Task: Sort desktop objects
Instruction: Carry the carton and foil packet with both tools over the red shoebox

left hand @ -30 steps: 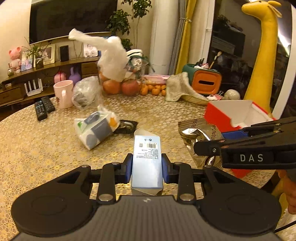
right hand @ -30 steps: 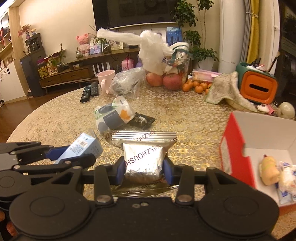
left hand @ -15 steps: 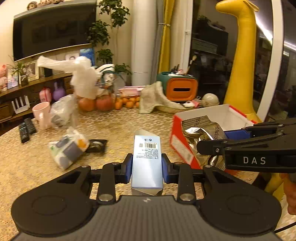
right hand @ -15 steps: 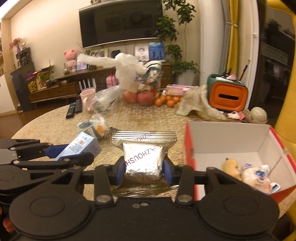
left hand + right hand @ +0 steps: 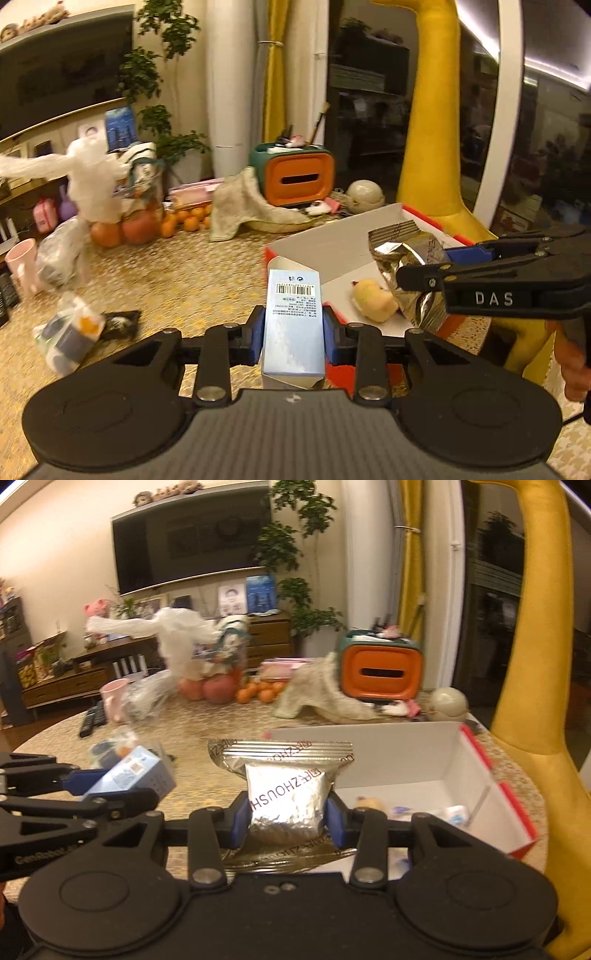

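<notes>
Already a few small items lie inside the red box [image 5: 480, 775]; left tongs [image 5: 293, 328] clamp a blue carton [image 5: 293, 314], right tongs [image 5: 286, 812] a foil pouch [image 5: 286, 794], both beside the box; wrapped packets [image 5: 66, 332] remain on the tabletop [image 5: 184, 277].

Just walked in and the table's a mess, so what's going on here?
A person is clearing the table with a gripper in each hand. The left gripper is shut on a light blue carton; the right gripper is shut on a silver foil packet. Both are held by the open red-and-white box, which already holds a few small items.
</notes>
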A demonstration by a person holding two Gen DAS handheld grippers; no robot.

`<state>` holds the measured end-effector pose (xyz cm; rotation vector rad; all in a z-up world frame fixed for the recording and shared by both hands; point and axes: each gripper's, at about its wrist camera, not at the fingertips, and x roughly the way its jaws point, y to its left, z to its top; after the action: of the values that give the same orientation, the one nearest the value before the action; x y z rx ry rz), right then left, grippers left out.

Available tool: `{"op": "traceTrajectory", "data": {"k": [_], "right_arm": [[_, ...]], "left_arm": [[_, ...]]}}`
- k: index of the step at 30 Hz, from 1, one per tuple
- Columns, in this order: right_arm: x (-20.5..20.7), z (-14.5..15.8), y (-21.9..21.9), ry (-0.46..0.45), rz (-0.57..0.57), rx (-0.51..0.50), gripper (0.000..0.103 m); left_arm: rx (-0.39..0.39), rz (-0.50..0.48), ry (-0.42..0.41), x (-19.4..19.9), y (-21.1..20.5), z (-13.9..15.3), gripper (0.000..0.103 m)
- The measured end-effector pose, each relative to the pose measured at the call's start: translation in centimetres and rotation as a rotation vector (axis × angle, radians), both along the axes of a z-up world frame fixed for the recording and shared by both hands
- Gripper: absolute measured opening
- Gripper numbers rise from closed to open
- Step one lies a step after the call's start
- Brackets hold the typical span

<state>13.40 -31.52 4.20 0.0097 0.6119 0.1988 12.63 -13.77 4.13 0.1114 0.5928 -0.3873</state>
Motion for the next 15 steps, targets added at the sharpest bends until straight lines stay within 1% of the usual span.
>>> {"op": "traceTrajectory", "data": {"k": [6, 15], "right_arm": [[1.2, -0.3, -3.8, 0.005, -0.06, -0.014, 0.041], [3.7, -1.9, -7.1, 0.039, -0.112, -0.017, 0.041]], "left_arm": [[0.023, -0.057, 0.001, 1.7, -3.4, -0.3, 0.03], [0.071, -0.103, 0.041, 5.6, -7.7, -1.5, 0.03]]}}
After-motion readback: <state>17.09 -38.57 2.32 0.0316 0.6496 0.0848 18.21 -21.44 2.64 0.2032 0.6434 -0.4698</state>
